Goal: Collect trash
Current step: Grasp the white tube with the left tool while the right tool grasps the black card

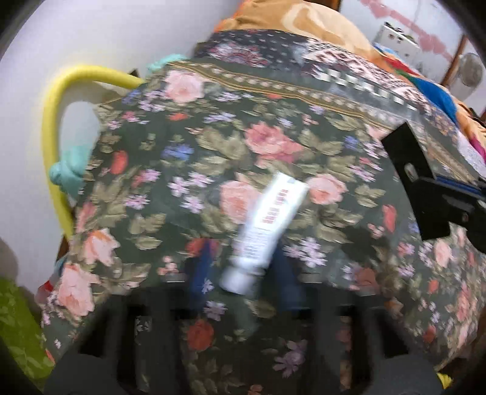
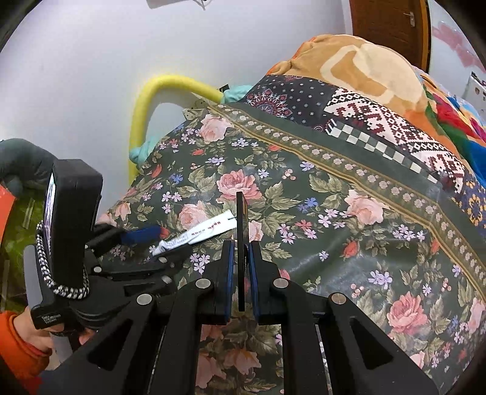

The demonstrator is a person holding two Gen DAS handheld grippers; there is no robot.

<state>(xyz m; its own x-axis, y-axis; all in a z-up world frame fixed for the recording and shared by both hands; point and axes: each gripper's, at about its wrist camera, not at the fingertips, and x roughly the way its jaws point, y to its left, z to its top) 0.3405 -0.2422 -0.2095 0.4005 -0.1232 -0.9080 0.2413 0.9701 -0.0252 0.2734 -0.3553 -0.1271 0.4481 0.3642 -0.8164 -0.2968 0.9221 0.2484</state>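
A white squeezed tube [image 1: 264, 231] with red print lies on the floral bedspread [image 1: 212, 145]. My left gripper [image 1: 243, 273] is open, its blue-padded fingers either side of the tube's cap end; the view is blurred. The right wrist view shows the same tube [image 2: 197, 235] with the left gripper's blue finger [image 2: 142, 235] beside it. My right gripper [image 2: 241, 258] is shut on a thin flat black card [image 2: 242, 224], held edge-on above the bedspread. The card [image 1: 416, 179] and the right gripper also show at the right of the left wrist view.
A yellow foam-covered rail [image 2: 145, 103] with teal cloth ties curves at the bed's head by the white wall. An orange blanket [image 2: 364, 60] and patterned quilt [image 2: 379, 127] are piled at the back. A brown door [image 2: 388, 27] stands behind. Green floor covering [image 1: 18, 328] lies at left.
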